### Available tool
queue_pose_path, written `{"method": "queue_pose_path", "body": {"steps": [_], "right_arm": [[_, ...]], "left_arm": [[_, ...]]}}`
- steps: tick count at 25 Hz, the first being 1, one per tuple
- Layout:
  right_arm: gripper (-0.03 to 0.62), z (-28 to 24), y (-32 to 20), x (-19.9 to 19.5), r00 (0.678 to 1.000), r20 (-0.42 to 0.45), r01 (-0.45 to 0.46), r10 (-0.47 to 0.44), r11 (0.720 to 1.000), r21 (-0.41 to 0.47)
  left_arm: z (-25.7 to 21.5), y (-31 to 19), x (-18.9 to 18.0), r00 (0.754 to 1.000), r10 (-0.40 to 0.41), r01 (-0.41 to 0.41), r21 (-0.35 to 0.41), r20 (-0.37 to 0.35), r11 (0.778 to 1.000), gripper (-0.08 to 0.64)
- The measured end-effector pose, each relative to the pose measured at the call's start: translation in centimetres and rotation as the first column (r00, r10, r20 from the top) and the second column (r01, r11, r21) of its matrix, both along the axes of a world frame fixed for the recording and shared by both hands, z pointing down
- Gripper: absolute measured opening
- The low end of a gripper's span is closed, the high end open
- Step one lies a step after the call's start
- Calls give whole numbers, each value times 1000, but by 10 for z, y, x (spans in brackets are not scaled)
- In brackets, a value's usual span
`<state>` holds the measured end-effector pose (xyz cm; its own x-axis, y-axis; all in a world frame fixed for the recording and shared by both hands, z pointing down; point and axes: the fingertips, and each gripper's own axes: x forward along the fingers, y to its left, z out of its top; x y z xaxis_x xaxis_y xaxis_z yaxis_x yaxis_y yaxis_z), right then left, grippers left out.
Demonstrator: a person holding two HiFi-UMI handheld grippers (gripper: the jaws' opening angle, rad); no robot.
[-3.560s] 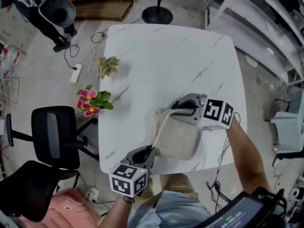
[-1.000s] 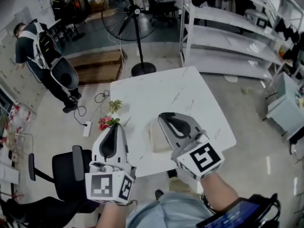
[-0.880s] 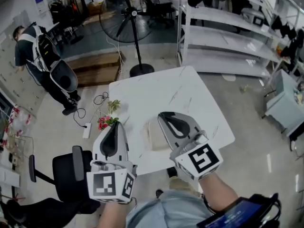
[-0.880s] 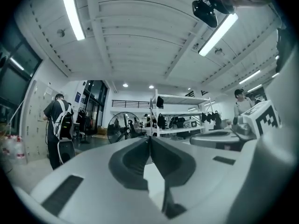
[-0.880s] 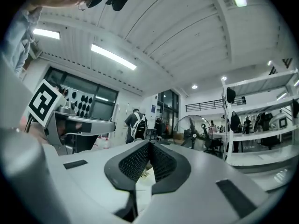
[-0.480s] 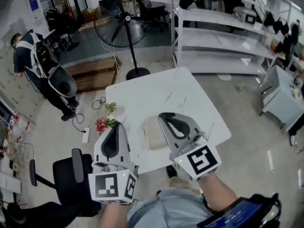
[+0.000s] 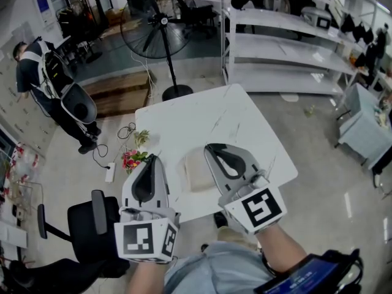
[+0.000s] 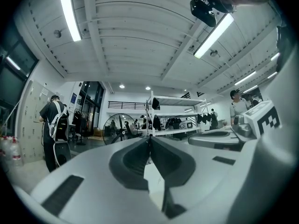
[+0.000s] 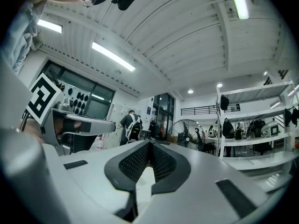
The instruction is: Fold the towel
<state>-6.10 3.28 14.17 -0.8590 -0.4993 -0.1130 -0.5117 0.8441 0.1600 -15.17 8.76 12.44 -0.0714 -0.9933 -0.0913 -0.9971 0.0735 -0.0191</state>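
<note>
The folded beige cloth towel (image 7: 193,172) lies on your white marble counter (image 7: 202,118). Your left gripper (image 7: 149,160) and right gripper (image 7: 209,147) flank the towel, both closed and empty.

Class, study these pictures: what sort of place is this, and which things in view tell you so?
Probably a workshop or lab space: long white storage shelves, a big pedestal fan, and an office chair near the white table.

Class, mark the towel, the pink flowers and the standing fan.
towel (image 7: 193,173), head view, its top face.
pink flowers (image 7: 130,162), head view, the blooms.
standing fan (image 7: 160,22), head view, its hub.
</note>
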Motion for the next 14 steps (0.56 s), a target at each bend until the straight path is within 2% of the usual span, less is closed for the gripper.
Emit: {"method": "queue_pose_path", "body": {"steps": [14], "right_arm": [[12,1,-4,-2,1000,-4,-1,1,1000,17]], "left_arm": [[6,-5,-1,1000,1,-1,0,-6,1000,9]]}}
